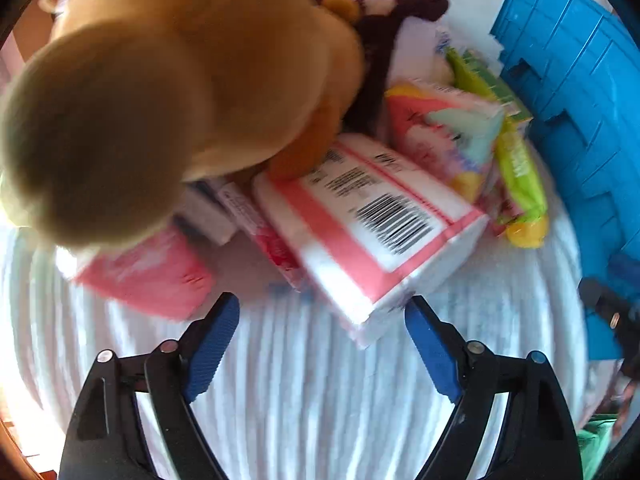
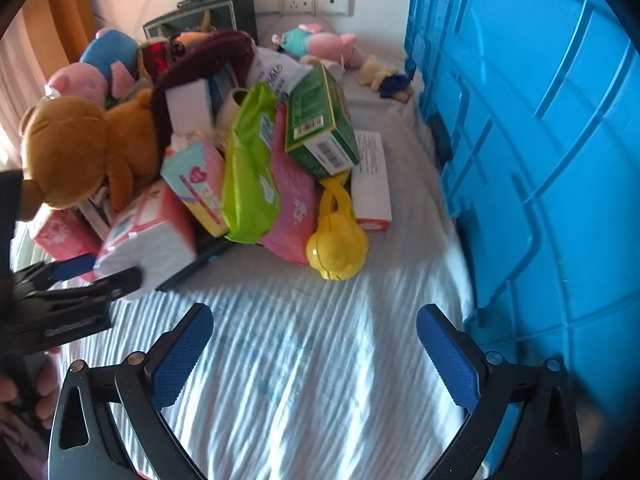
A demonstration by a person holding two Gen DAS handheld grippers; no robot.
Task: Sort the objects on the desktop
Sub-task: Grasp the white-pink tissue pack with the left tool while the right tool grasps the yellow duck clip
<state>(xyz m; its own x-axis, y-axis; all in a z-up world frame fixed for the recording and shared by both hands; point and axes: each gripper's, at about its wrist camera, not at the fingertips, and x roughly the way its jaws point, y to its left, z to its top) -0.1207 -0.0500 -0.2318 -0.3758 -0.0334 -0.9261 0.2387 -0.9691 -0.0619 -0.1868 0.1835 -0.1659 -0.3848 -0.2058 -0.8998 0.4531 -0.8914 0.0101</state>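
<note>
Right wrist view: both grippers (image 2: 314, 322) wide, empty; bare sheet (image 2: 288, 360) between pile and, seemingly, crate wall (image 2: 520, 160).

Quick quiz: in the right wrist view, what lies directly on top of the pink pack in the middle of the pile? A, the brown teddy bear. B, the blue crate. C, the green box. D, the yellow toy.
C: the green box lies tilted on the pink pack; the yellow toy sits beside that pack on the cloth.
</note>
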